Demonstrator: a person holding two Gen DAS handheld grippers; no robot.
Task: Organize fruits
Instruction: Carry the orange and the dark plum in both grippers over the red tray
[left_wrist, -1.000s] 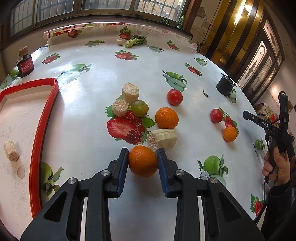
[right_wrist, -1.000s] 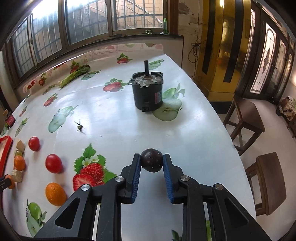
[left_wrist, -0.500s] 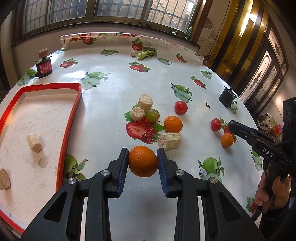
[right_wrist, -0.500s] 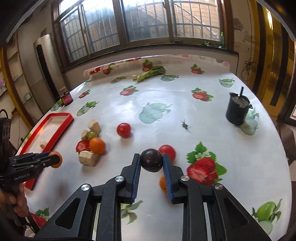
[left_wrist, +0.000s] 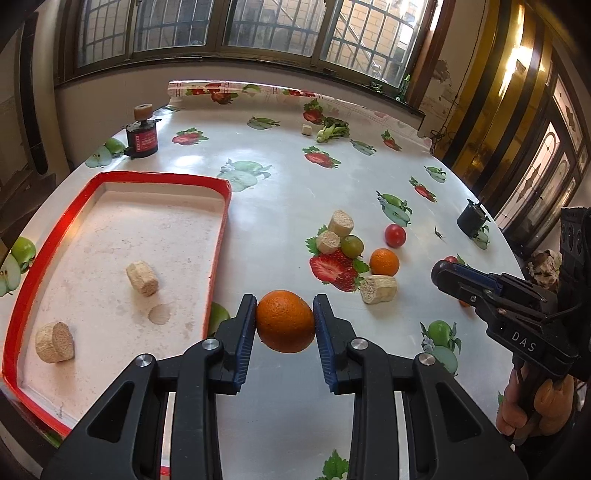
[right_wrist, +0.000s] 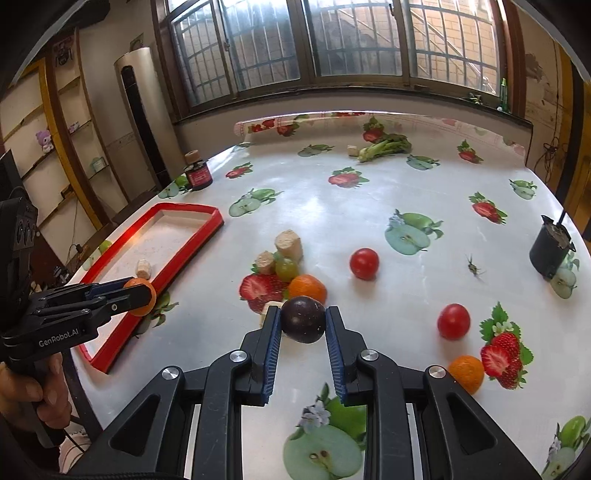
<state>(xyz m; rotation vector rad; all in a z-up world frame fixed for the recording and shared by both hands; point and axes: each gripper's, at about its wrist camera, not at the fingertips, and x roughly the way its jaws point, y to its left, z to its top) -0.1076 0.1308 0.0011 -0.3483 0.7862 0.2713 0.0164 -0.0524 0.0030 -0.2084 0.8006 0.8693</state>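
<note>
My left gripper (left_wrist: 285, 320) is shut on an orange (left_wrist: 285, 320) and holds it above the table just right of the red-rimmed tray (left_wrist: 218, 236). My right gripper (right_wrist: 303, 325) is shut on a dark purple plum (right_wrist: 303, 325), lifted over the table's middle. In the right wrist view the left gripper (right_wrist: 138, 292) with its orange hangs beside the tray (right_wrist: 192, 236). On the table lie another orange (left_wrist: 384, 261), a green grape (left_wrist: 351, 246), a red tomato (left_wrist: 395, 235), a second tomato (right_wrist: 453, 320) and a third orange (right_wrist: 466, 373).
Two cork-like cylinders (left_wrist: 142, 277) lie in the tray, and several more (left_wrist: 378, 288) lie among the fruit. A dark jar (left_wrist: 142, 138) stands at the far left, a black pot (right_wrist: 549, 254) at the right, leafy greens (right_wrist: 386, 147) at the back. A hand (left_wrist: 532, 410) grips the right tool.
Both grippers have lifted their fruit and swung left toward the tray. The right one turned from the table's right end to face the middle and the tray.
</note>
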